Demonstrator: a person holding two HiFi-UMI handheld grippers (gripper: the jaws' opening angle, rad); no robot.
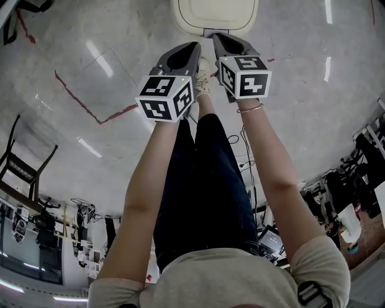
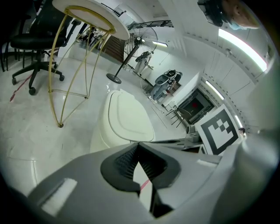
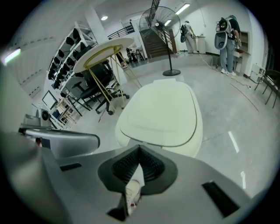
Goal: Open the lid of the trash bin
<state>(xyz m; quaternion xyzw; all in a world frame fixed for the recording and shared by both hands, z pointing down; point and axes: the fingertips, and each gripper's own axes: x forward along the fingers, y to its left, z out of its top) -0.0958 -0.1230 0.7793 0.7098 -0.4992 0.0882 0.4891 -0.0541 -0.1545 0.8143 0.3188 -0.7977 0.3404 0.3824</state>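
Observation:
The cream trash bin [image 1: 215,13] stands on the floor at the top middle of the head view, its lid down. A small grey tab [image 1: 212,32] juts from its front. My left gripper [image 1: 192,47] and right gripper [image 1: 218,37] point at the bin's front edge, side by side, just short of it. Both are shut with nothing between the jaws. In the left gripper view the closed lid [image 2: 129,116] lies just beyond my left gripper [image 2: 139,148]. In the right gripper view the lid [image 3: 162,113] fills the middle, just past my right gripper [image 3: 139,151].
A round table on thin gold legs [image 2: 83,17] and an office chair [image 2: 35,43] stand left of the bin. A pedestal fan [image 3: 164,26] stands behind it. People [image 3: 227,35] stand far back. Red tape [image 1: 84,105] marks the floor. My shoe [image 1: 201,78] is below the grippers.

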